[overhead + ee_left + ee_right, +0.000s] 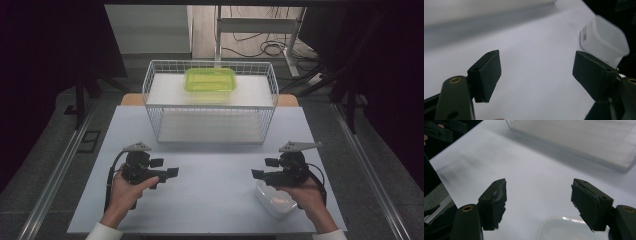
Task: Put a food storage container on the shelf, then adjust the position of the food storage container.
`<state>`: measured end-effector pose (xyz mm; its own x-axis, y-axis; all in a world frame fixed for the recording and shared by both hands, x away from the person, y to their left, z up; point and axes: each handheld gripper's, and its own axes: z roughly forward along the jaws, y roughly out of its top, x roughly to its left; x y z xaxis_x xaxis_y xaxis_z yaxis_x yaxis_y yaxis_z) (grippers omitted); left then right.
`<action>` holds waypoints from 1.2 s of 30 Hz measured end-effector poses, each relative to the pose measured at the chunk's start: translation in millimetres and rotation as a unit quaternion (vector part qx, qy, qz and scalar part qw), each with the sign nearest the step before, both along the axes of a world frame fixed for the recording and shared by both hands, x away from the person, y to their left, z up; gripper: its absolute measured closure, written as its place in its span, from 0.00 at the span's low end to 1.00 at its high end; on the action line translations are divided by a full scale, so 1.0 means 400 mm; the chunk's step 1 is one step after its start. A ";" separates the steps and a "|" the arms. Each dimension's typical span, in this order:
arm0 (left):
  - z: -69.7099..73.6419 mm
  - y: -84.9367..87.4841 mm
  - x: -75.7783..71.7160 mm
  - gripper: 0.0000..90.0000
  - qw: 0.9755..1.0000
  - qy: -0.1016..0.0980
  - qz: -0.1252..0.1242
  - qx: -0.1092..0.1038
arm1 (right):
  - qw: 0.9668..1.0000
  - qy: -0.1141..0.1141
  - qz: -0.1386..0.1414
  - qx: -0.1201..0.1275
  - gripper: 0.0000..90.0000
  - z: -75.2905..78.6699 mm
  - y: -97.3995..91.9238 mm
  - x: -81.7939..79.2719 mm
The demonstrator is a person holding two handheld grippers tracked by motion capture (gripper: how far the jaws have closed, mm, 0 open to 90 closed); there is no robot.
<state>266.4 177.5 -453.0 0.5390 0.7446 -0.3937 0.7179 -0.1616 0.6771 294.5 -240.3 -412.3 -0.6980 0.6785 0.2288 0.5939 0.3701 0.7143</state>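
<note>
The clear plastic container (274, 199) sits near the desk's (210, 200) front right corner, at about 4 o'clock from the desk's middle, and the person's right hand (306, 196) and the right tool (261, 169) cover its far right side in the high view. In the right gripper view just a rounded piece of its rim (559, 226) shows, cut off at the bottom edge; in the left gripper view it (604, 41) is blurred, with a small label too soft to read.

The left tool (169, 168) is held by the left hand (125, 192) at about 8 o'clock, pointing toward 3 o'clock, jaws wide and nothing between them. The right tool points toward 9 o'clock, jaws also wide and bare, just above and beside the container without gripping it.

At 12 o'clock a white wire rack (210, 102) stands on the desk, with one green lidded box (210, 80) on its upper shelf. Nothing lies between the two tools.

Counted: two tools, one clear container, one green box, one rack.
</note>
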 end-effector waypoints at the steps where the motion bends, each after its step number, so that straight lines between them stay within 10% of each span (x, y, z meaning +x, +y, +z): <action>1: -0.012 -0.002 -0.009 0.25 1.000 0.002 0.005 0.009 | 1.000 0.003 0.004 -0.005 0.32 -0.007 0.002 -0.003; 19: -0.052 -0.009 -0.030 0.25 1.000 0.020 0.003 0.005 | 1.000 -0.001 -0.009 -0.018 0.38 -0.029 -0.020 -0.026; 36: -0.067 -0.012 -0.017 0.25 0.999 0.031 0.004 0.018 | 0.995 -0.003 -0.083 -0.050 0.64 -0.016 -0.164 -0.074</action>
